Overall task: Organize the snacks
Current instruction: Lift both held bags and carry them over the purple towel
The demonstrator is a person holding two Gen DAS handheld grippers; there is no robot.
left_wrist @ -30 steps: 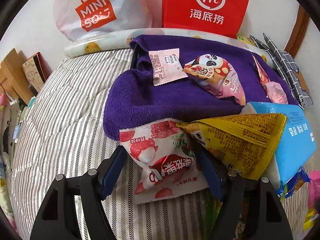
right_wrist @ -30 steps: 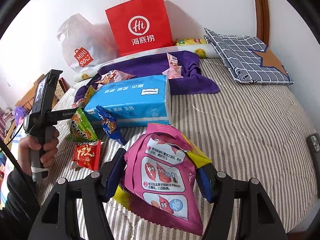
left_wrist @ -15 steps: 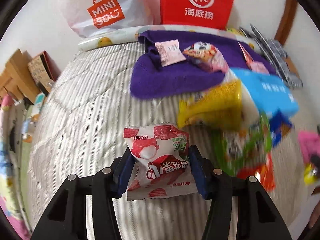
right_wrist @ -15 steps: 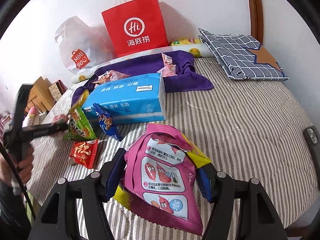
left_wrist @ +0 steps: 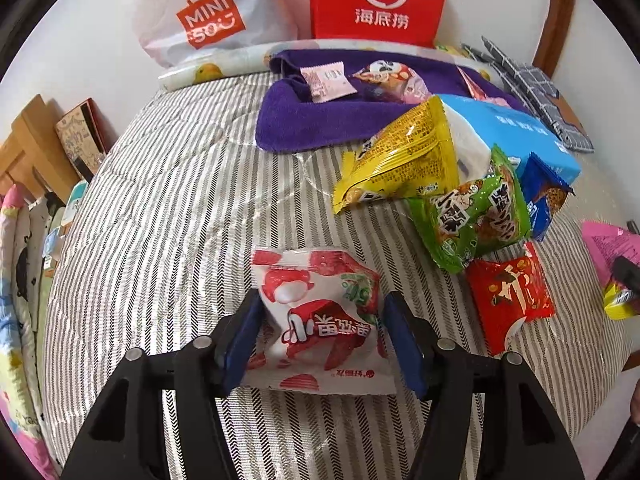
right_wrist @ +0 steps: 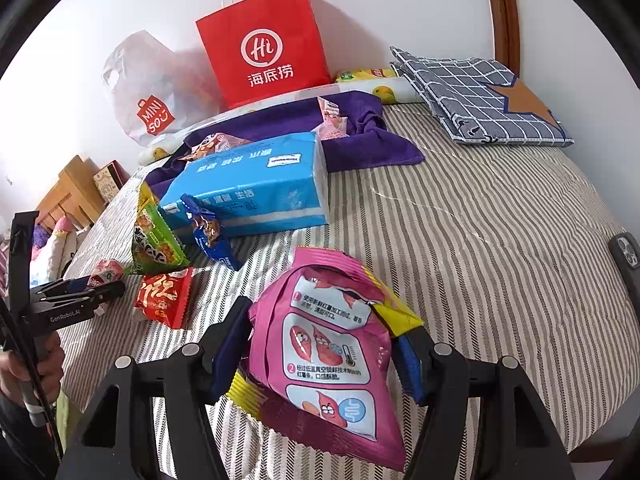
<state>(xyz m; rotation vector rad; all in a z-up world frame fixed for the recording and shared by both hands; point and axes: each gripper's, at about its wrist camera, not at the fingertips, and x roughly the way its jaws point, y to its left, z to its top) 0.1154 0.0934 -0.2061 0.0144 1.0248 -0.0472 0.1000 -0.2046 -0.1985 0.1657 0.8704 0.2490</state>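
Observation:
My left gripper (left_wrist: 320, 332) is shut on a white and red lychee snack packet (left_wrist: 316, 320), held over the striped bedspread (left_wrist: 168, 216). It also shows in the right wrist view (right_wrist: 90, 286). My right gripper (right_wrist: 326, 348) is shut on a pink sweet potato snack bag (right_wrist: 336, 348) with a yellow packet (right_wrist: 400, 316) behind it. A yellow bag (left_wrist: 404, 160), a green bag (left_wrist: 476, 216), a blue packet (left_wrist: 544, 196) and a red packet (left_wrist: 508, 296) lie beside a blue tissue pack (right_wrist: 256, 188).
A purple towel (left_wrist: 320, 120) holds several small snack packets at the back. A red paper bag (right_wrist: 264, 44) and a white Miniso bag (left_wrist: 208, 12) stand against the wall. A grey checked cloth (right_wrist: 480, 100) lies back right. A phone (right_wrist: 626, 254) lies at the right edge.
My left gripper has pulled back and left from the snack pile with the lychee packet in it. The right gripper has held still with the pink bag.

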